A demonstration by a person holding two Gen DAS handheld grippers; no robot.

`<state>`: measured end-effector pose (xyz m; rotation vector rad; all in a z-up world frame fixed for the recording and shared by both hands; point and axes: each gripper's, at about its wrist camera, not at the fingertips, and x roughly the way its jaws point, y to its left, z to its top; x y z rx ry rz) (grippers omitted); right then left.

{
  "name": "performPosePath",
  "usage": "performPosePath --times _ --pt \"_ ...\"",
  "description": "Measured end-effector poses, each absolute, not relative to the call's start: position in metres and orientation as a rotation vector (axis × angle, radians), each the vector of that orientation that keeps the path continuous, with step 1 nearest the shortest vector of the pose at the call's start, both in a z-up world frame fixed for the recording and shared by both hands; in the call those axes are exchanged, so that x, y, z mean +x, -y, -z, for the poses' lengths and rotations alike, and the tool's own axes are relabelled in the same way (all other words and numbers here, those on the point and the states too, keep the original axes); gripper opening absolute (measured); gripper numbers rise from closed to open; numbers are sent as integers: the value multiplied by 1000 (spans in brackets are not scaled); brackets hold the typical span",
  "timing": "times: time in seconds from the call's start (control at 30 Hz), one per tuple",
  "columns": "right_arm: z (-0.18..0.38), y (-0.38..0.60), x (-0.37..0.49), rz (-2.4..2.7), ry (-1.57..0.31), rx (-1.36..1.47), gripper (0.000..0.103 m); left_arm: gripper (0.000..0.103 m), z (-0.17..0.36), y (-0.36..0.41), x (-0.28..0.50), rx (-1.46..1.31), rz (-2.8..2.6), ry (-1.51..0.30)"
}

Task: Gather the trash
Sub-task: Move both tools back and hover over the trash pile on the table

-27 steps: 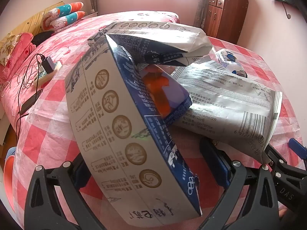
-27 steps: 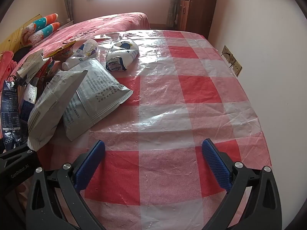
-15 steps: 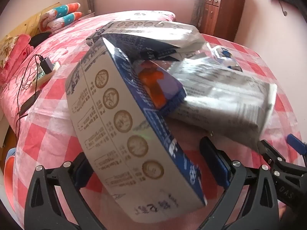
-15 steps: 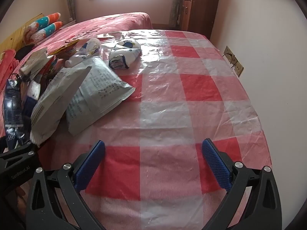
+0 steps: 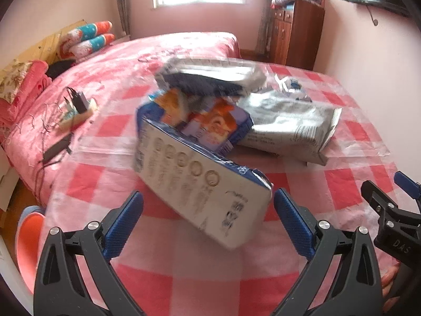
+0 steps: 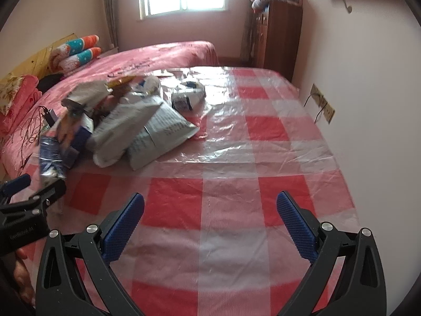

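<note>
Lying just ahead of the left tool (image 5: 208, 208), jaws apart, a tilted carton (image 5: 200, 181).

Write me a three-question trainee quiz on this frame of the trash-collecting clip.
1. True or false: the left gripper is shut on the blue-and-white box.
2. What lies between the right gripper's jaws? A) a silver bag B) only checked tablecloth C) a bottle
3. Fill in: the trash pile lies to the right gripper's ____.

Key: 1 false, both sets of jaws are wide open; 2 B; 3 left.
</note>
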<state>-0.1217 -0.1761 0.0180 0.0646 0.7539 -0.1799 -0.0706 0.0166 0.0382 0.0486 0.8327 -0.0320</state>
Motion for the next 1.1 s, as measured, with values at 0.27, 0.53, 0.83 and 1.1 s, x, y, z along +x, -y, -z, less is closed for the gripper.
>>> performPosePath --times 0.27,0.53,0.83,1.1 --pt "-63 160 -157 184 -616 40 99 100 -78 -37 -107 52 8 -728" --pt "-101 145 -192 222 -490 -6 99 100 -106 -56 -134 41 -21 -648" --pt "-130 143 -219 245 -395 5 99 100 -117 -65 -150 22 -23 -621" --pt "-133 140 -224 220 -395 3 99 100 -123 -65 -160 34 -26 -599"
